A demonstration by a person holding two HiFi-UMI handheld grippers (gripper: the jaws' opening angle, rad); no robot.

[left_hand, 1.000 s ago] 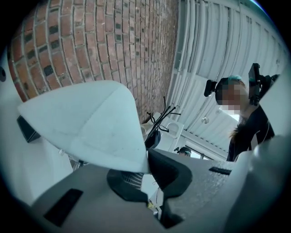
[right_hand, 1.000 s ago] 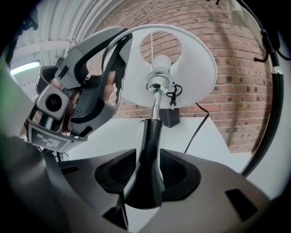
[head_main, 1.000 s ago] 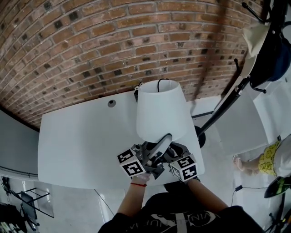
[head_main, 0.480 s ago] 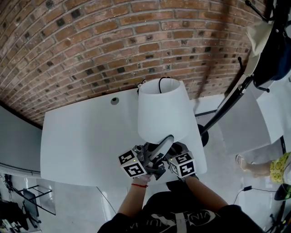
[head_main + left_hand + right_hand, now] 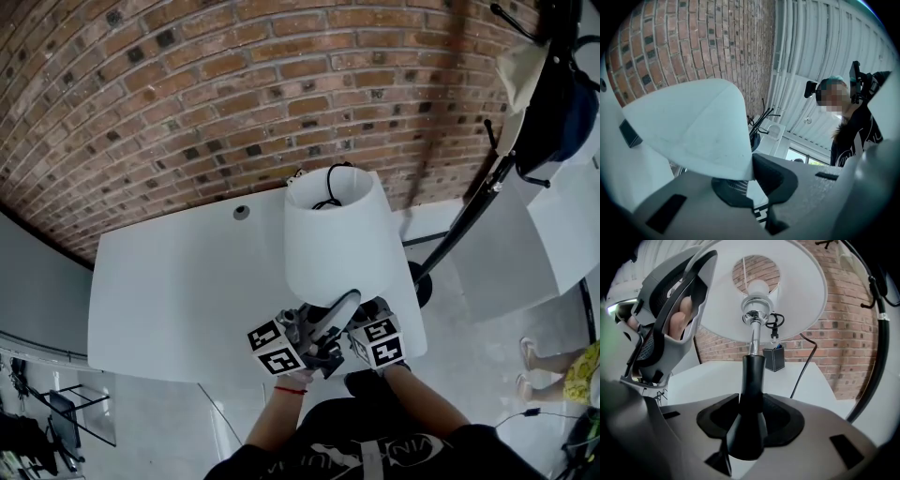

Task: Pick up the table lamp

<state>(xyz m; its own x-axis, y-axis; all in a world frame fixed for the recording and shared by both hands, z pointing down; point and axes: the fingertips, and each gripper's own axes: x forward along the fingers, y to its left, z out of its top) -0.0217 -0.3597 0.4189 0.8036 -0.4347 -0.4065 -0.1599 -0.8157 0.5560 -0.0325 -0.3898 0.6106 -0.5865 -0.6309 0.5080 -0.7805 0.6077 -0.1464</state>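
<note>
White-shaded table lamp (image 5: 333, 234) looks already lifted above the surface (image 5: 178, 281), right gripper (image 5: 750, 420) clamped on its black stem (image 5: 752, 376) and left gripper (image 5: 752, 180) pinching the shade rim (image 5: 736, 173), so little remains but holding it clear.

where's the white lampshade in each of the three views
Head view: the white cone-shaped lampshade is at centre frame.
Left gripper view: left and centre, its lower rim between the fingers.
Right gripper view: top centre, seen from beneath, above the black lamp stem.
Shared landmark: the red brick wall, behind the shade in all three.
</note>
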